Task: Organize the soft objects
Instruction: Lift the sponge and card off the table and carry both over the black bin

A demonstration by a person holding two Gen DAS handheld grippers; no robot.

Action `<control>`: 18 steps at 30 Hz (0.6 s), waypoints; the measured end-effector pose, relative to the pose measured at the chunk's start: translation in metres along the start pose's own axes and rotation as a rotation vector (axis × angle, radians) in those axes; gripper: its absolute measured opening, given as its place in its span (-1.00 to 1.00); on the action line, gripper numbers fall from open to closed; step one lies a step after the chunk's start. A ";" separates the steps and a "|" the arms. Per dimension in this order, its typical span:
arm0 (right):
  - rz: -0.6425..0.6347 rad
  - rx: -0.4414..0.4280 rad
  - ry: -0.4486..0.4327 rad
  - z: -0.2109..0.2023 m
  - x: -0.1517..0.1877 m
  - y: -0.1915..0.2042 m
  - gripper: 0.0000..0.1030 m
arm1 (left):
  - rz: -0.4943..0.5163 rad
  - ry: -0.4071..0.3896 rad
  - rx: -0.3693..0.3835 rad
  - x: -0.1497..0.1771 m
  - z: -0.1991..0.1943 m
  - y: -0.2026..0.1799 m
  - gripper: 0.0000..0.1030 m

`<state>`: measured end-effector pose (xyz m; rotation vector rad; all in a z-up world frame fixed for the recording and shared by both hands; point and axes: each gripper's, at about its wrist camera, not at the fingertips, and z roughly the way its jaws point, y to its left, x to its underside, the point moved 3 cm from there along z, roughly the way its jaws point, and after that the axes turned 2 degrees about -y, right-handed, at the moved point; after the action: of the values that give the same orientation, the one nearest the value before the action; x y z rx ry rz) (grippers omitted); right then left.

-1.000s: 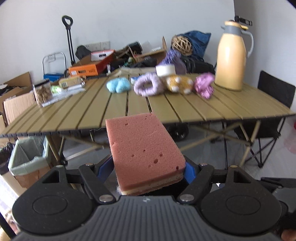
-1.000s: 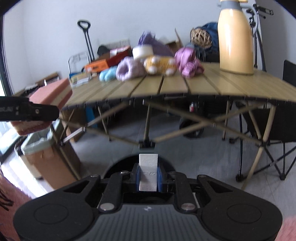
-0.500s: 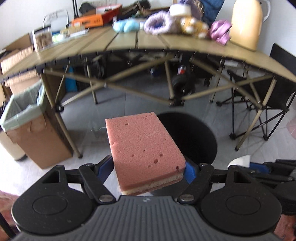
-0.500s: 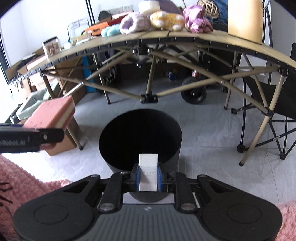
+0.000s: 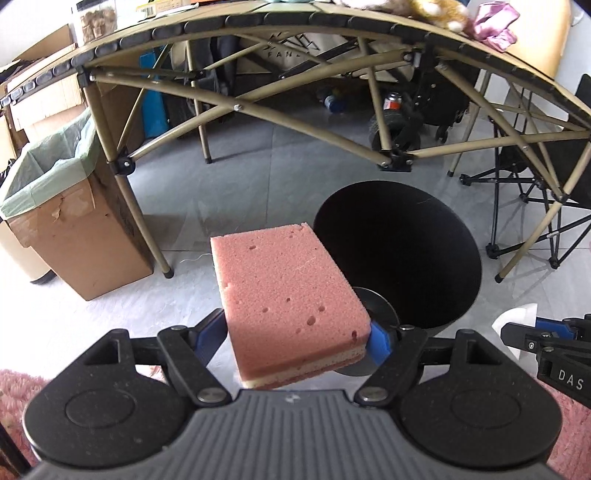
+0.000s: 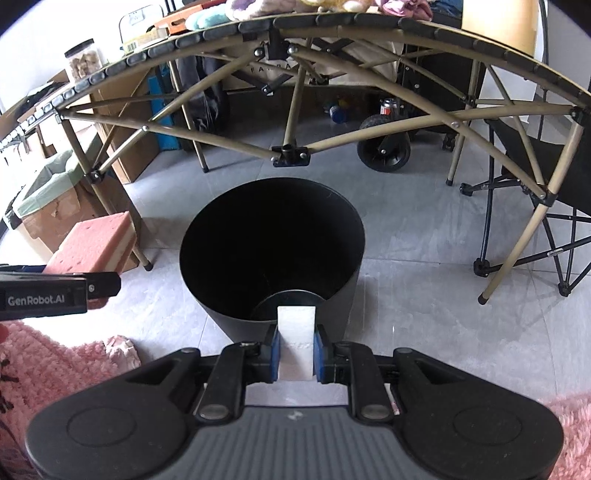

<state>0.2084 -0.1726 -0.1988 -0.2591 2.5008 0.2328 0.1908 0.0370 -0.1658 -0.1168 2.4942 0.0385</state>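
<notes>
A round black plastic bin (image 6: 271, 254) stands on the grey floor near the folding table (image 5: 369, 33). The left gripper (image 5: 295, 332) clamps a pink rectangular sponge (image 5: 284, 291) beside the bin's rim. The right gripper (image 6: 296, 349) pinches a small white foam block (image 6: 296, 332) just over it.

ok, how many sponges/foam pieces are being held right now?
2. The pink sponge is clamped in the left claw, beside the black bin. The white foam block is pinched in the right claw, over the bin's near rim.
</notes>
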 end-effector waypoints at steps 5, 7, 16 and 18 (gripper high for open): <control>-0.015 -0.008 0.009 0.011 -0.015 0.007 -0.66 | -0.019 0.017 -0.024 -0.008 0.012 0.006 0.51; -0.016 -0.010 0.010 0.017 -0.023 0.010 -0.66 | -0.023 0.017 -0.034 -0.012 0.016 0.010 0.51; -0.017 -0.019 0.028 0.053 -0.061 0.026 -0.66 | -0.040 0.029 -0.073 -0.026 0.037 0.019 0.51; -0.015 -0.019 0.040 0.063 -0.068 0.028 -0.66 | -0.048 0.037 -0.081 -0.028 0.042 0.021 0.51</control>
<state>0.2904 -0.1224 -0.2060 -0.2933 2.5359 0.2471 0.2364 0.0629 -0.1828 -0.2126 2.5263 0.1185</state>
